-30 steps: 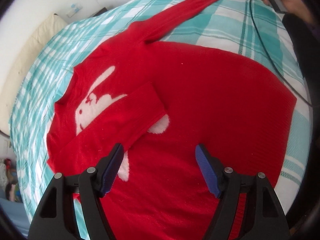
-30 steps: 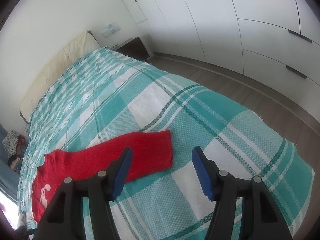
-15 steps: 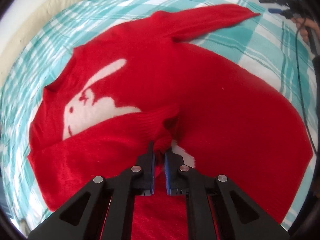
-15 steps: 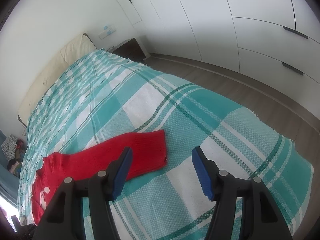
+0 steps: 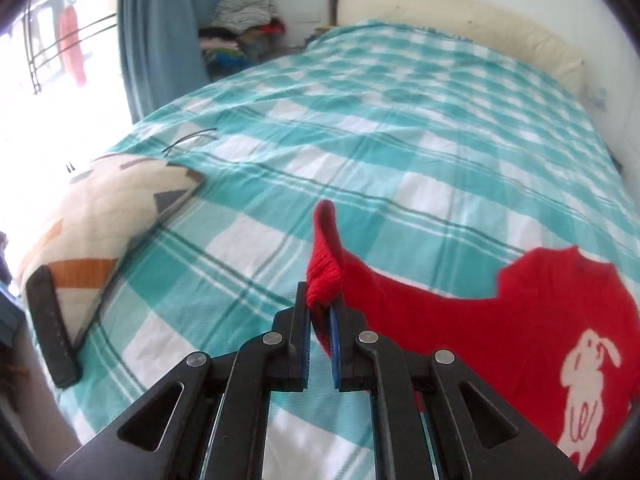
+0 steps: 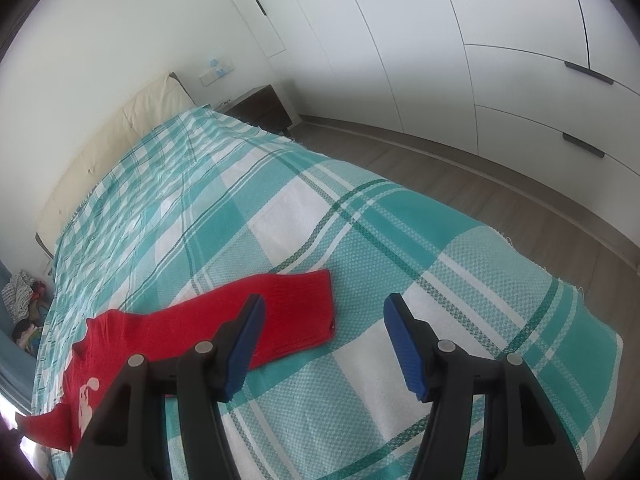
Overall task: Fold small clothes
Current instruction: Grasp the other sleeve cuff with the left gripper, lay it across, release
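Note:
A red sweater with a white rabbit print lies on the teal checked bed cover. My left gripper is shut on the cuff of one red sleeve, which stands up above the jaws. In the right wrist view the sweater's other sleeve lies flat on the bed. My right gripper is open and empty, just above that sleeve's cuff end.
A beige patterned cushion lies on the bed at the left. A pile of clothes and a blue curtain stand beyond the bed. White wardrobes and wooden floor are right of the bed.
My left gripper shut on the folded sleeve's cuff and has pulled it out sideways away from the sweater body. My right gripper stayed open and hardly moved.

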The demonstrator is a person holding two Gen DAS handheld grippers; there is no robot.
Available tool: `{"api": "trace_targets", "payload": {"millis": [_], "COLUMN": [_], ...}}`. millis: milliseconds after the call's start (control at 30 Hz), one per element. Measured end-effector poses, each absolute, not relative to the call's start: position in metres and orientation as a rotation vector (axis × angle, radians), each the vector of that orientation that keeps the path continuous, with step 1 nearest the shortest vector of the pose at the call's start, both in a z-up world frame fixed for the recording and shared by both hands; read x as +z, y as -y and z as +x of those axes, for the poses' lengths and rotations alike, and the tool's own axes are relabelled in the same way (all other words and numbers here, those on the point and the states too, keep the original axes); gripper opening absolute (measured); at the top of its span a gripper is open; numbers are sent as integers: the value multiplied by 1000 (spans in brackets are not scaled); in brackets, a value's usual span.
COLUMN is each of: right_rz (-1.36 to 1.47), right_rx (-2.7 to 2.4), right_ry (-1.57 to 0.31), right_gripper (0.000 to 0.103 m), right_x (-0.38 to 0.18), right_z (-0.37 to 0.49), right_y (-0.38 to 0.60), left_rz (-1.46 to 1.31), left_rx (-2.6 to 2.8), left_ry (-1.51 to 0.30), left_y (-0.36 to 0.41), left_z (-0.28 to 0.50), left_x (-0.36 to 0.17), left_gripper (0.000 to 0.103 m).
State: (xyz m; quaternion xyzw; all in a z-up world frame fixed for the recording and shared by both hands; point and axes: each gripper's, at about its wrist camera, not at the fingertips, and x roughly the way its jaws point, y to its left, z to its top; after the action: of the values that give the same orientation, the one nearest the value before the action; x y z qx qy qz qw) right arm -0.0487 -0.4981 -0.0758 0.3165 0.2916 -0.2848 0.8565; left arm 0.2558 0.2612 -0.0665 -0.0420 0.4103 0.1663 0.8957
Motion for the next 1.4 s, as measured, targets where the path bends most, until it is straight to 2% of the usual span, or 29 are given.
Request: {"api": "trace_targets", "payload": {"millis": [200, 433, 633, 767, 1200, 1400], "right_rz": [640, 602, 593, 590, 567, 573], "right_rx": [-626, -652, -659, -662, -687, -691], "right_ry": [-620, -626, -634, -634, -636, -638], "right_gripper": [61, 61, 61, 61, 61, 61], "right_x": [-76, -76, -78, -78, -77, -79], "right_z": [-47, -44, -42, -42, -41, -42], "right_y": [495, 493, 492, 493, 493, 494], "left_rz": [-30, -170, -258, -202, -266, -305], "left_rx": [582, 742, 761, 776, 739, 722], "left_ry": [-887, -920, -990, -989, -969, -949], "left_y": [-295, -352, -366, -358, -367, -370], "left_z": [248, 238, 231, 234, 230, 224], "left_x": [-112, -134, -171, -174, -179, -178], "left_gripper": [6, 5, 5, 5, 5, 9]}}
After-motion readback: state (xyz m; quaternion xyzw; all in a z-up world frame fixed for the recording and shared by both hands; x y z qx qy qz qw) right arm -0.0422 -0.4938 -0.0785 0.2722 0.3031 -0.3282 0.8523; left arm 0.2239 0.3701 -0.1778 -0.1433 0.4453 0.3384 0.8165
